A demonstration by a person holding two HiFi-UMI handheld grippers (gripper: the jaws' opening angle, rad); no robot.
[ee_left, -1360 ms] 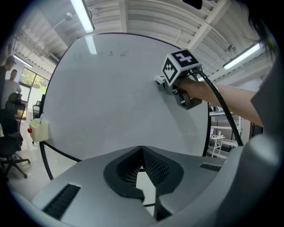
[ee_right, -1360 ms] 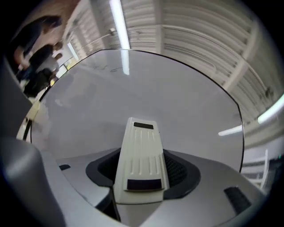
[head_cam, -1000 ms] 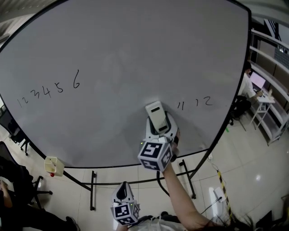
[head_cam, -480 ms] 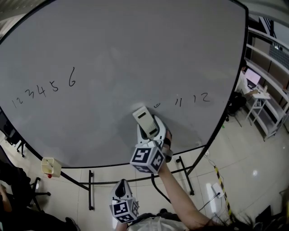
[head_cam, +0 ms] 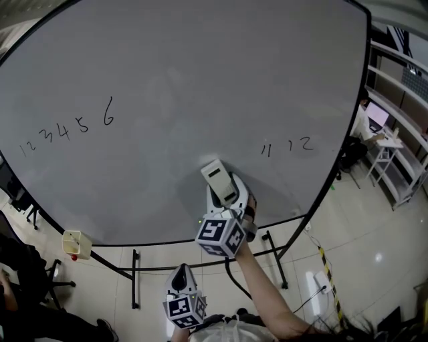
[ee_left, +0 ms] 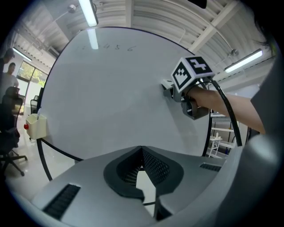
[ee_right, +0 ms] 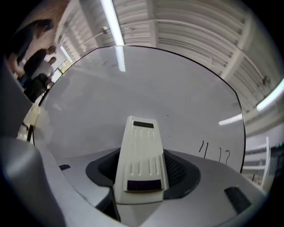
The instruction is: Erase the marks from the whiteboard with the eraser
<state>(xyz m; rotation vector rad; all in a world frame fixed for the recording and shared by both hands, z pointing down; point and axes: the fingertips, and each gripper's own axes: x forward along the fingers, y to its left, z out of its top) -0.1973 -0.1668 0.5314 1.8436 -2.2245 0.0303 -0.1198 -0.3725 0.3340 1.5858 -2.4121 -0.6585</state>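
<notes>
A large white whiteboard with a thin black frame [head_cam: 200,73] filled most of the head view, standing on black metal legs [head_cam: 137,284] over a glossy pale tiled floor [head_cam: 364,230]. The right gripper [head_cam: 226,197] had its fingers clamped on a cream plastic block eraser with a dark label [ee_right: 141,155], its far end against the lower middle of the board. Just right of the eraser and slightly above it stood the black handwritten marks "11 12" [head_cam: 286,147]. Well apart on the board's left side ran a row of black digits, 1 to 6 [head_cam: 67,130]. The board surface between the two groups was bare grey-white.

The left gripper [head_cam: 179,279] hung low, below the board's bottom edge, with its fingers drawn almost together and nothing between them.

A small pale yellow box with a red knob [head_cam: 75,244] sat at the board's lower left edge. To the right, white metal shelving [head_cam: 401,87] lined the wall, and a person in white [head_cam: 366,123] sat near a small white table [head_cam: 389,150]. Long ceiling tube lights [ee_left: 90,13] glowed overhead, and several people [ee_right: 37,48] stood off the board's left.
</notes>
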